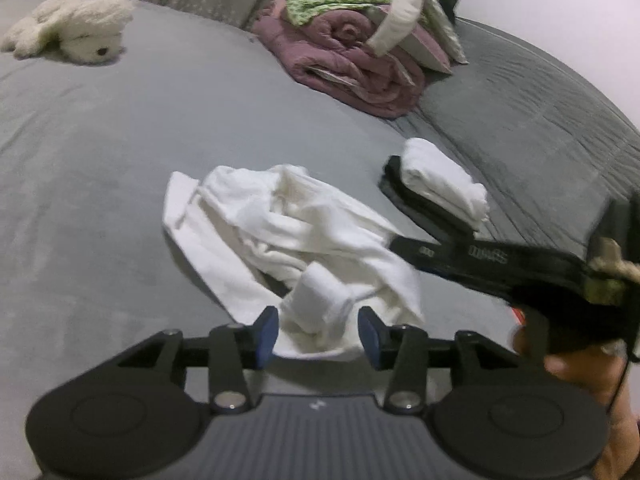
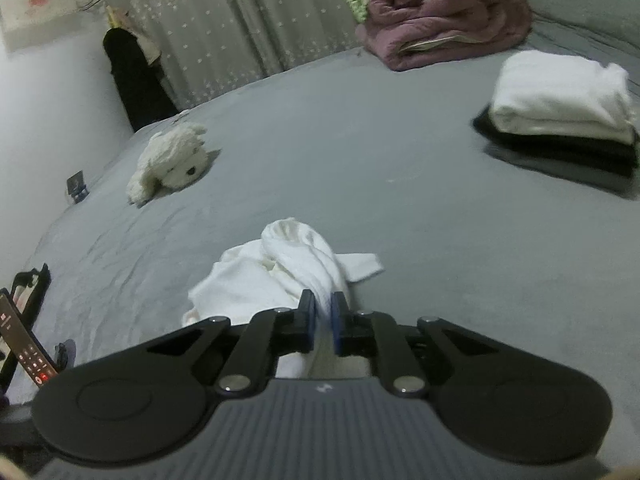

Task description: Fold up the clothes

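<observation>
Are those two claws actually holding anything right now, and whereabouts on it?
The right claw is shut on the white garment, pinching a bunched, twisted fold at its near edge. The left claw is open around another fold, gripping nothing.

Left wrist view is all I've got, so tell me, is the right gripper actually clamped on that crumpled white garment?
Observer: Yes. In the right wrist view the right gripper is shut on a twisted bunch of the white garment.
Operator: Anything off to the side I can't see?
Observer: A phone with a lit screen stands propped at the bed's near left edge.
Operator: And past the plush dog?
Observer: Beyond the plush dog, a dark object stands on the floor by the curtain.
</observation>
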A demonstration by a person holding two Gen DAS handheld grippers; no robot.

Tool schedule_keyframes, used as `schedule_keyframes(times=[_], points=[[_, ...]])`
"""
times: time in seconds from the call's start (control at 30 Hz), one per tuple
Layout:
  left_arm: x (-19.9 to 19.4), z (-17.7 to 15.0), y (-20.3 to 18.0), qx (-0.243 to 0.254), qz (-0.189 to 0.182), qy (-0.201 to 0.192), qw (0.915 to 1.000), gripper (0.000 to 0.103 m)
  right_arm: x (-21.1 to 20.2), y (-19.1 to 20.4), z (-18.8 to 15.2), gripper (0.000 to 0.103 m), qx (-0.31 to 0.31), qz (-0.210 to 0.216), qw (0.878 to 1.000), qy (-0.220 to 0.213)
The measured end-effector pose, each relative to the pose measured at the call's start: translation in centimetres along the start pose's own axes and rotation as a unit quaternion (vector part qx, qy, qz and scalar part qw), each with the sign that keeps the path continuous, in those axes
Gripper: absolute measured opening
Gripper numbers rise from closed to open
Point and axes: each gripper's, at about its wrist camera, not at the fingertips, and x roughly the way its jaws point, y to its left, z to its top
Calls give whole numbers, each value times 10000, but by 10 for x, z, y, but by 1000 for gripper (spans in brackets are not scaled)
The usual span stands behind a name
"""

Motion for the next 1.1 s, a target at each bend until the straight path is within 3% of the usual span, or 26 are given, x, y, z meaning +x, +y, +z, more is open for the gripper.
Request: schedule_keyframes(times=[0.27, 0.47, 0.63, 0.7, 0.83, 1.1], points=[[10, 4, 12, -253, 290, 15, 9993, 53, -8, -39, -11, 8, 202, -353, 9987, 305], [10, 6, 12, -320, 368, -62, 9988, 51, -10, -57, -17, 3, 278, -562, 9962, 600], [13, 8, 12, -479, 268, -63, 9985, 39, -21, -66, -17, 20, 556, -282, 9965, 555], [14, 8, 12, -542, 228, -63, 9982, 34, -25, -64, -16, 51, 587, -172, 9970, 477], [15, 9, 10, -634, 121, -96, 9979, 5, -29, -54, -12, 53, 539, 43, 9979, 364], [2, 2, -4, -484, 76, -259, 9985, 4, -25, -28, -5, 53, 436, 415, 9978, 286]])
